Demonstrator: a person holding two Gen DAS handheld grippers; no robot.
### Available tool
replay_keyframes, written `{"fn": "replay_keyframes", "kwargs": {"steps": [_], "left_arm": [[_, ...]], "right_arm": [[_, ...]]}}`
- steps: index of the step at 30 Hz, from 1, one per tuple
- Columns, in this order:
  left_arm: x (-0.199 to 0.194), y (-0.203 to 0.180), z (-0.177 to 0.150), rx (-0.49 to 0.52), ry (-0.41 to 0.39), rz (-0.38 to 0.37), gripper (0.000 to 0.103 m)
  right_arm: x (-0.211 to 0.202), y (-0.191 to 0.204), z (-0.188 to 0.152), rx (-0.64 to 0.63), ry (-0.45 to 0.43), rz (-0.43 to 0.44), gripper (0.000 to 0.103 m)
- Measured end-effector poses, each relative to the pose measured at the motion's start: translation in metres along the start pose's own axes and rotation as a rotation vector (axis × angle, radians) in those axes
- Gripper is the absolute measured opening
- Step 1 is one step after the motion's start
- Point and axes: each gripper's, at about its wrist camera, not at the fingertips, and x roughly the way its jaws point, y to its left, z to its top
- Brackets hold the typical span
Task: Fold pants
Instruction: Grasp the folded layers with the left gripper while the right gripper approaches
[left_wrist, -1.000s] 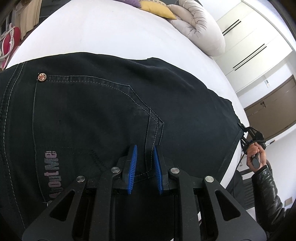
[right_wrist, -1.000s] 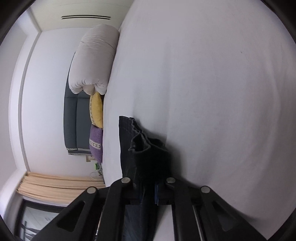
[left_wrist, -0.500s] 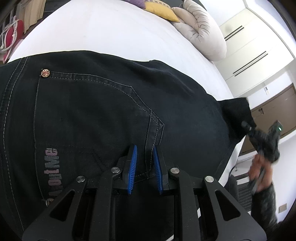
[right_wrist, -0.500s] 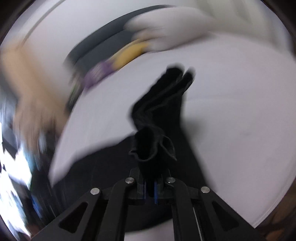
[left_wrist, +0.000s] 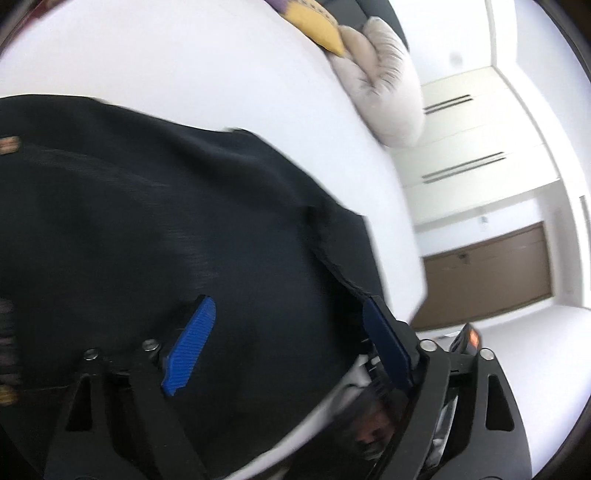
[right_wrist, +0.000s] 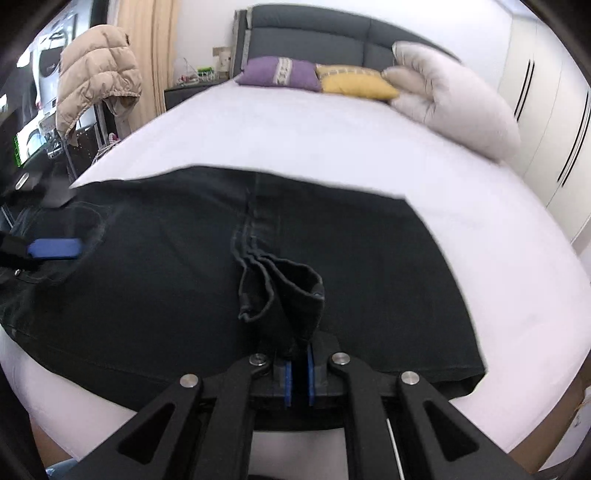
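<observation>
1. Two handheld grippers work over a pair of black denim pants (right_wrist: 155, 288) spread flat on a white bed sheet (right_wrist: 332, 147), and the dark cloth fills the space directly ahead of both sets of jaws
2. Right gripper (right_wrist: 298, 376): its blue pads are pressed nearly together, clamped on a bunched hem end of the pants that stands up in folds just beyond the fingertips
3. Ahead of the right jaws a stitched seam runs away across the cloth, and the far edge of the pants lies beyond it on the sheet
4. Left gripper (left_wrist: 291, 339): its jaws are spread wide, with the blue ribbed pads (left_wrist: 190, 345) well apart and nothing between them but the pants surface below; this view is blurred, so whether the tips touch the cloth cannot be told
5. One blue pad of the left gripper also shows in the right wrist view, far to the left of the right jaws, over the pants
6. Beyond the jaws in both views, at the far end of the bed, lie a pale grey puffy pillow (right_wrist: 454, 96), a yellow cushion (right_wrist: 354, 83) and a purple cushion (right_wrist: 280, 72) against a dark grey padded headboard (right_wrist: 314, 33)
7. Left of the right jaws and further off, a beige quilted jacket (right_wrist: 96, 77) hangs beside the bed
</observation>
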Motion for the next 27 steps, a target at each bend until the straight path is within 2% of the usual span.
{"fn": "replay_keyframes", "kwargs": {"steps": [3, 8, 10, 11, 12, 14, 17, 24, 27], "left_arm": [[0.022, -0.015, 0.015, -0.007, 0.053, -0.044, 0.086], [0.052, -0.022, 0.035, -0.015, 0.14, -0.037, 0.086], [0.057, -0.021, 0.038, -0.017, 0.169, -0.022, 0.081], [0.058, -0.02, 0.039, -0.01, 0.176, -0.018, 0.065], [0.057, -0.02, 0.039, 0.001, 0.191, -0.018, 0.041], [0.055, -0.017, 0.039, 0.019, 0.203, -0.002, 0.024], [0.04, -0.01, 0.041, 0.031, 0.18, 0.004, 0.009], [0.017, -0.002, 0.049, 0.075, 0.15, 0.047, 0.008], [0.02, 0.009, 0.05, 0.068, 0.152, 0.115, 0.008]], "right_arm": [[-0.015, 0.023, 0.009, -0.053, -0.047, -0.026, 0.007], [-0.029, 0.055, 0.015, -0.137, -0.09, -0.019, 0.007], [-0.036, 0.069, 0.017, -0.181, -0.105, -0.001, 0.007], [-0.038, 0.075, 0.017, -0.197, -0.11, 0.009, 0.007], [-0.04, 0.082, 0.017, -0.215, -0.116, 0.024, 0.007], [-0.041, 0.094, 0.017, -0.24, -0.118, 0.044, 0.007], [-0.042, 0.105, 0.018, -0.268, -0.122, 0.062, 0.007], [-0.039, 0.112, 0.021, -0.304, -0.115, 0.086, 0.007], [-0.026, 0.116, 0.017, -0.317, -0.082, 0.102, 0.008]]}}
